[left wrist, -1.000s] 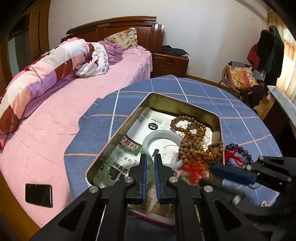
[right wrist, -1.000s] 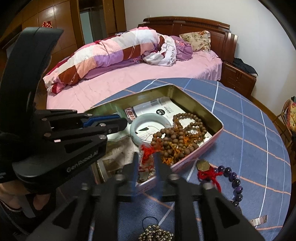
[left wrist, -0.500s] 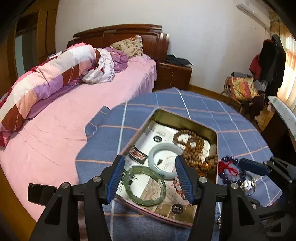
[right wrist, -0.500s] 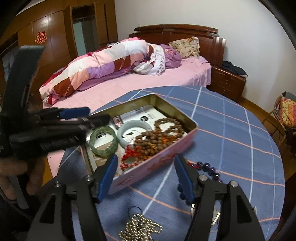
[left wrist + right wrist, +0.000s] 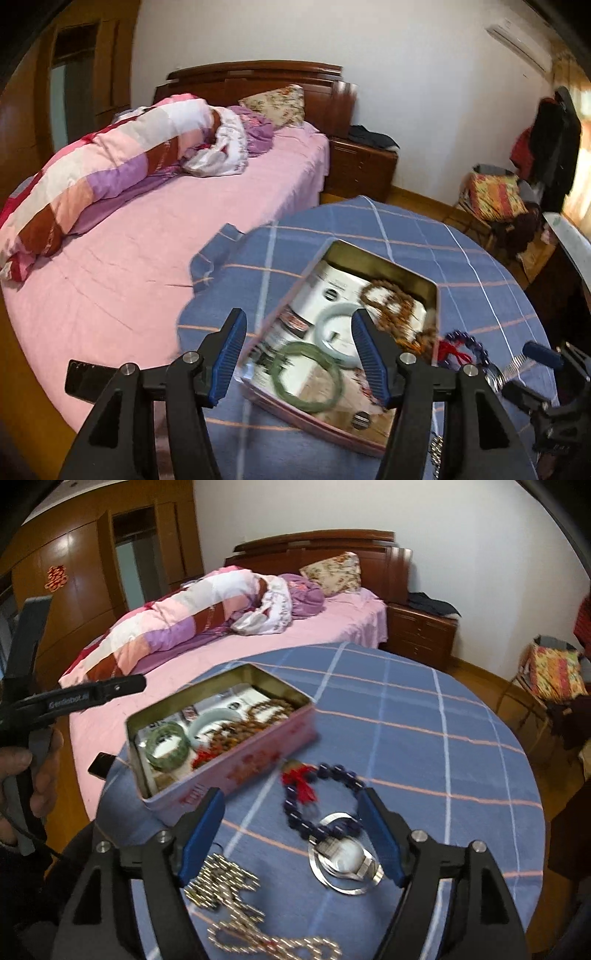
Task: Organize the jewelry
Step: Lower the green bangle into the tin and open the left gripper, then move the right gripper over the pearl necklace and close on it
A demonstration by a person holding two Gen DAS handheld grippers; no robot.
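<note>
Blue checked table (image 5: 424,716) bears tin (image 5: 236,771), beads (image 5: 325,797), watch (image 5: 347,860)

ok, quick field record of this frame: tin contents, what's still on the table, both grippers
tin: open, on blue checked tablecloth
in tin: green bangle, pale bangle, brown bead strand
on cloth, outside tin: purple bead bracelet with red tassel, watch, metallic chain
left gripper: jaws just opened, nothing held, green bangle below
right gripper: jaws just opened, empty, over purple bracelet and watch

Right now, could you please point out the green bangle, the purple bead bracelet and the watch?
green bangle (image 5: 334,376), left wrist view, right side of ring.
purple bead bracelet (image 5: 295,818), right wrist view, left beads.
watch (image 5: 349,858), right wrist view, dial.
</note>
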